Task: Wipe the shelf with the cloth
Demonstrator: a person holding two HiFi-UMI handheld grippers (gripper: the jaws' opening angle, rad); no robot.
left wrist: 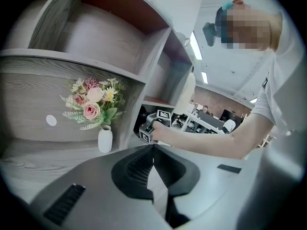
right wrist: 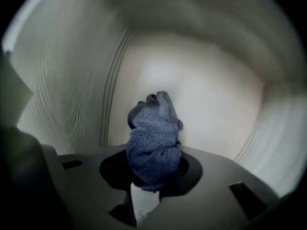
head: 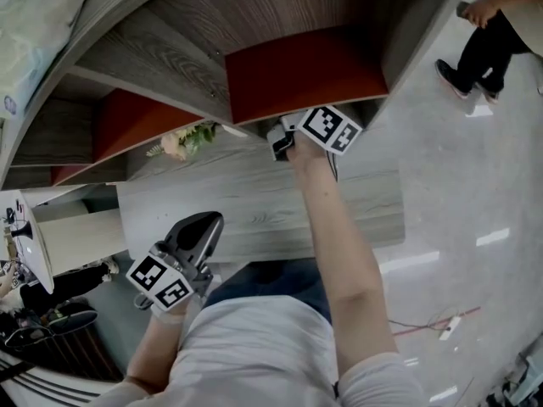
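Blue-grey knitted cloth [right wrist: 153, 138] is sitting bunched in a wad between the jaws of the right gripper [right wrist: 147, 177], which are clamping its lower end while the rest is sticking out ahead of them. The cloth is pointing into a pale compartment of the grey wood-grain shelf unit with red back panels [head: 254, 202]; whether it is touching the surface cannot be told. In the head view the right gripper [head: 284, 140] is reaching in under the red-backed compartment at arm's length. The left gripper [left wrist: 153, 150] is hanging back near the person's body, jaws pressed together with nothing between them. A white vase of pink and cream flowers [left wrist: 98, 114] is standing on the shelf ledge, left of the right gripper.
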